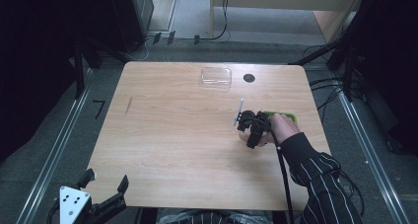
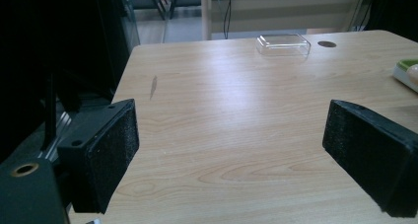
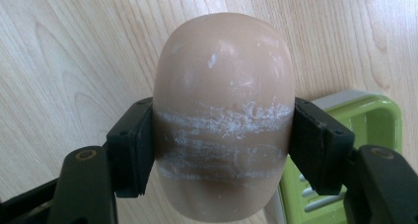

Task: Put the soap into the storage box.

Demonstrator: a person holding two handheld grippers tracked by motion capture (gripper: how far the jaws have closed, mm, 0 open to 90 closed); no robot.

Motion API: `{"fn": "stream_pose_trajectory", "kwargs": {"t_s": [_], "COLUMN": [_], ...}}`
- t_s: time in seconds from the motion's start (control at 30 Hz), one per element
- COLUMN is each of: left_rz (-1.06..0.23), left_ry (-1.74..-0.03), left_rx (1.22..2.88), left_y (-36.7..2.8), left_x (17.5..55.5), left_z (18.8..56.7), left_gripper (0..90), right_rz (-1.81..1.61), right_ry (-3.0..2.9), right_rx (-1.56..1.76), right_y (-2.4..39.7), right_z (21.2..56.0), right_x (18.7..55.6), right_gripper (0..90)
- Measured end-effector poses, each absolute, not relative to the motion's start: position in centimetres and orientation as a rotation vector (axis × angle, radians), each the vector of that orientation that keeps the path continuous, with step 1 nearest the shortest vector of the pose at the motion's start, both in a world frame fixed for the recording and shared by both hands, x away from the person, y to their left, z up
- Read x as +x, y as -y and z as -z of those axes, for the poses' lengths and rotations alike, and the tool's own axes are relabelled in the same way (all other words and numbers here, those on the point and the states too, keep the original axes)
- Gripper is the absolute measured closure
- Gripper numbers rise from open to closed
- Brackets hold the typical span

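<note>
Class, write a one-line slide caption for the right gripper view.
Right gripper clamps a tan soap bar above the wooden table, beside a green soap dish.

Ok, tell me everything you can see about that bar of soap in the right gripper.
The soap is a rounded oval bar, tan-pink, smooth and matte, with white scuffed streaks across its middle. The right gripper is shut on it, one black pad pressing each side. It is held over the wooden table, beside a green soap dish.

Tan oval soap (image 3: 224, 115), white scuffs round its middle, clamped in right gripper (image 3: 224, 150) above table, beside green dish (image 3: 365, 130).
</note>
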State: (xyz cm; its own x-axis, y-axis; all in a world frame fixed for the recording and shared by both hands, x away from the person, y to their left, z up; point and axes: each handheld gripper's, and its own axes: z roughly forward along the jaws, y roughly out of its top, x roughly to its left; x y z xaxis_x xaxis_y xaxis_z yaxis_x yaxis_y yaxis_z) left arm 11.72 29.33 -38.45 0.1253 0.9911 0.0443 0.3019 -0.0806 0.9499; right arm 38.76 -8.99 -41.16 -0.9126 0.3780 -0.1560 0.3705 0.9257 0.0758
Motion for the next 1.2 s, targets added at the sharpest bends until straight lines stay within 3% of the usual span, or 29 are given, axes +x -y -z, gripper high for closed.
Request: {"fn": "stream_pose_trajectory", "kwargs": {"t_s": [1.2], "left_rz": [-1.004], "left_ry": [-1.309], "left_rx": [1.540], "left_y": [-29.3], "left_x": [11.7], "left_z": [38.4], "left_gripper": [7.2], "right_rz": [-0.071], "right_ry": [-2.895], "right_rx": [0.582], "right_y": [14.6], "right_z": [39.0], "right_x": [39.9], "right_gripper": [33.7]}}
